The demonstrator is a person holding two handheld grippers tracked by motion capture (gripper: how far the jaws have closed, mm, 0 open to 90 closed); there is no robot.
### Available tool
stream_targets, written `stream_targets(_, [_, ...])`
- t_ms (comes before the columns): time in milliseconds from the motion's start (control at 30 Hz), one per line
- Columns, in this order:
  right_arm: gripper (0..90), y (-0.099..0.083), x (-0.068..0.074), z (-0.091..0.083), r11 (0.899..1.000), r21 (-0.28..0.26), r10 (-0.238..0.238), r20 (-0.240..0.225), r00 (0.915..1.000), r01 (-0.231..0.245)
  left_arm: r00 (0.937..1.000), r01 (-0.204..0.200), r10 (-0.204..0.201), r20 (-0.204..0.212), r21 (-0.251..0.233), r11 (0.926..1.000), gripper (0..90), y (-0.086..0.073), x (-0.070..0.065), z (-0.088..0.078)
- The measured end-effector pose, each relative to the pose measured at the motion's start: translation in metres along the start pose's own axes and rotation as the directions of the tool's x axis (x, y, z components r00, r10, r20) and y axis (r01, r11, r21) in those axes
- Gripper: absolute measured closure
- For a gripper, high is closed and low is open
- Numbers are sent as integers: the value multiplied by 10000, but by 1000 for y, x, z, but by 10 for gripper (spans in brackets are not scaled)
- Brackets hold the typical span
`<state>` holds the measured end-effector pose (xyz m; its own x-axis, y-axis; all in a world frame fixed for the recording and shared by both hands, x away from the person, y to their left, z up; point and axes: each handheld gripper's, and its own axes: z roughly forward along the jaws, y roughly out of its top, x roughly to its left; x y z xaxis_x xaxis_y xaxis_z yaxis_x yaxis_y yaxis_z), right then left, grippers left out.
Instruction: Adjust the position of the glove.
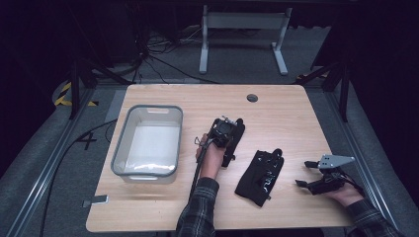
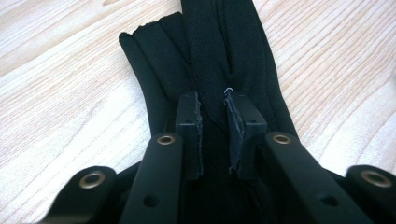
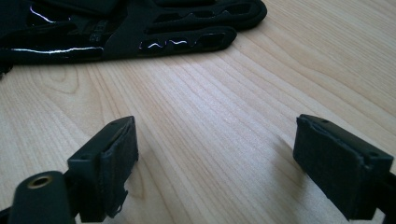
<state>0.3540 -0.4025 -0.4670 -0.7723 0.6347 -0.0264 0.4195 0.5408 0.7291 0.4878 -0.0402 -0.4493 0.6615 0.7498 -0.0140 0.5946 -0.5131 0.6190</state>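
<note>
- Right gripper (image 1: 307,174): nearest item, at the near right of the table (image 1: 296,108), held low by the person's right hand (image 1: 343,193). In the right gripper view its 2 padded jaws stand wide apart with only bare wood between them; nothing is held.
- Glove 2 (image 1: 260,175): black, lying flat on the wood between the 2 grippers, apart from both. Glossy trim (image 3: 163,43) and cut-out slots show on its back in the right gripper view, where it lies beyond the open jaws.
- Left hand (image 1: 211,160): mid-table, sleeve checked, carrying the left gripper (image 1: 223,131), which points away from the person.
- Glove 1 (image 2: 210,70): black, lying on the wood just right of the bin, under the left gripper. In the left gripper view the 2 jaws are drawn close together with a fold of the fabric pinched between the pads (image 2: 236,126); the grip looks made, near the glove's middle, with its free end lying flat beyond.
- Handling, judged: light, limp cloth; it will sag and drape when lifted, not slip much on padded jaws, and cannot break. A gathered fold, as taken here, suits it better than a flat edge.
- Bin (image 1: 118,148): clear plastic with a grey rim, at the table's left, just beside glove 1; no gloves inside.
- Cable hole (image 1: 252,98): far edge of the table.
</note>
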Motion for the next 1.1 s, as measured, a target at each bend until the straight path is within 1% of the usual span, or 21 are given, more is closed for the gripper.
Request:
stream_targets(33, [144, 0, 0, 0, 10000, 2, 3, -4, 10000, -3, 9998, 156, -155, 97, -67, 9999, 779, 0, 1, 0])
stream_targets(67, [144, 0, 0, 0, 10000, -1, 2, -5, 10000, -2, 9991, 269, -267, 319, -74, 9996, 781, 0, 4, -1])
stream_targets(100, [144, 0, 0, 0, 10000, -1, 1, -5, 10000, -1, 9984, 311, -306, 481, -86, 9995, 782, 1, 6, -3])
stream_targets(200, [144, 0, 0, 0, 10000, 1, 9, -8, 10000, -9, 9977, 360, -353, 576, -105, 9993, 782, 2, 7, -5])
stream_targets(267, [144, 0, 0, 0, 10000, -4, 23, -36, 10000, -23, 9951, 469, -446, 884, -243, 9986, 782, 3, 9, -12])
stream_targets(300, [144, 0, 0, 0, 10000, -11, 10, -22, 10000, -10, 9940, 517, -486, 980, -292, 9982, 782, 3, 9, -14])
stream_targets(333, [144, 0, 0, 0, 10000, -11, 10, -22, 10000, -10, 9940, 517, -486, 980, -292, 9982, 782, 3, 9, -14])
stream_targets(433, [144, 0, 0, 0, 10000, -9, 17, -25, 10000, -17, 9896, 678, -615, 1300, -442, 9967, 781, 3, 9, -21])
stream_targets(500, [144, 0, 0, 0, 10000, -14, 11, -19, 10000, -11, 9883, 659, -590, 1403, -452, 9968, 781, 4, 8, -26])
stream_targets(533, [144, 0, 0, 0, 10000, -13, 12, -18, 10000, -12, 9862, 712, -625, 1533, -515, 9961, 781, 4, 8, -29])
stream_targets(633, [144, 0, 0, 0, 10000, -12, 12, -22, 10000, -12, 9851, 714, -614, 1606, -574, 9958, 780, 5, 6, -35])
stream_targets(700, [144, 0, 0, 0, 10000, -3, 27, -40, 10000, -27, 9831, 648, -540, 1750, -570, 9963, 780, 5, 5, -41])
stream_targets(767, [145, 0, 0, 0, 10000, -6, 32, -38, 10000, -32, 9800, 711, -576, 1903, -649, 9954, 780, 5, 3, -46])
stream_targets(867, [144, 0, 0, 0, 10000, -4, 33, -37, 10000, -33, 9780, 645, -488, 2029, -714, 9954, 779, 6, -2, -54])
stream_targets(967, [144, 0, 0, 0, 10000, -6, 35, -36, 10000, -35, 9741, 588, -393, 2228, -816, 9949, 779, 7, -10, -62])
stream_targets(1000, [144, 0, 0, 0, 10000, -6, 37, -37, 10000, -37, 9739, 575, -373, 2241, -845, 9948, 779, 8, -12, -64])
stream_targets(1100, [144, 0, 0, 0, 10000, -6, 35, -35, 10000, -35, 9692, 535, -301, 2443, -896, 9945, 779, 8, -20, -69])
